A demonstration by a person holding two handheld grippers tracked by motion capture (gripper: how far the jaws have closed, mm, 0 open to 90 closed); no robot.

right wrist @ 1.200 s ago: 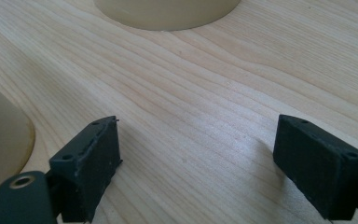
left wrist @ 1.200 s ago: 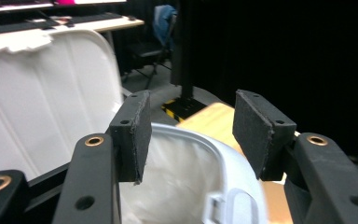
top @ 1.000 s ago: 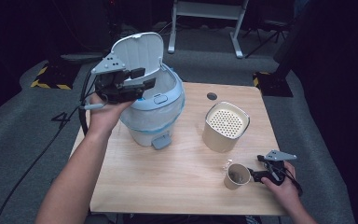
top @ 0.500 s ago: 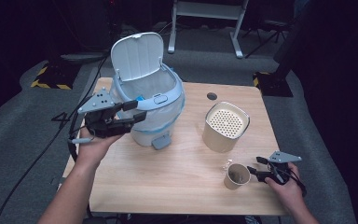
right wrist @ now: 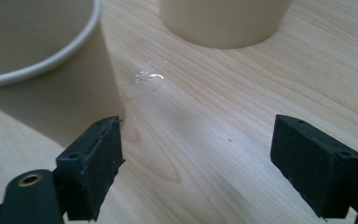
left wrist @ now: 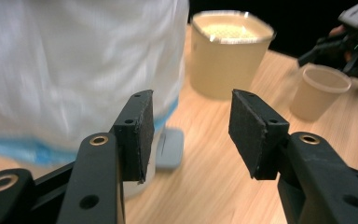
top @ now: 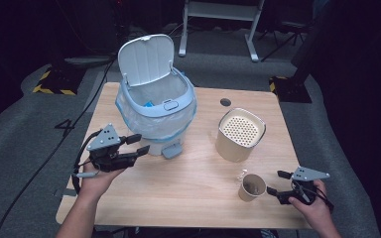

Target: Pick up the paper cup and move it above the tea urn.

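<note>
At the tabletop's (top: 193, 198) near right corner, the right gripper (top: 274, 183) lies low in a hand (top: 313, 201), its jaws apart and empty; they have just been opening. In the right gripper view one pad sits just beside the wall of the cup (right wrist: 32, 56), not pressing on it, with a small wet spot (right wrist: 148, 77) on the wood beyond. The cup (top: 252, 187) stands upright near the front edge, just left of that gripper. Toward the left edge, the left gripper (top: 140, 145) is held level in the other hand (top: 95, 177), jaws apart with nothing between them, pointing at the bin (top: 156, 111). Its pads stand close to the bin's bag-lined wall (left wrist: 74, 65), above the grey pedal (left wrist: 170, 148). Right of centre stands the beige canister (top: 240, 134) with a perforated top. The bin stands toward the far left corner, its lid (top: 145, 59) raised upright.
</note>
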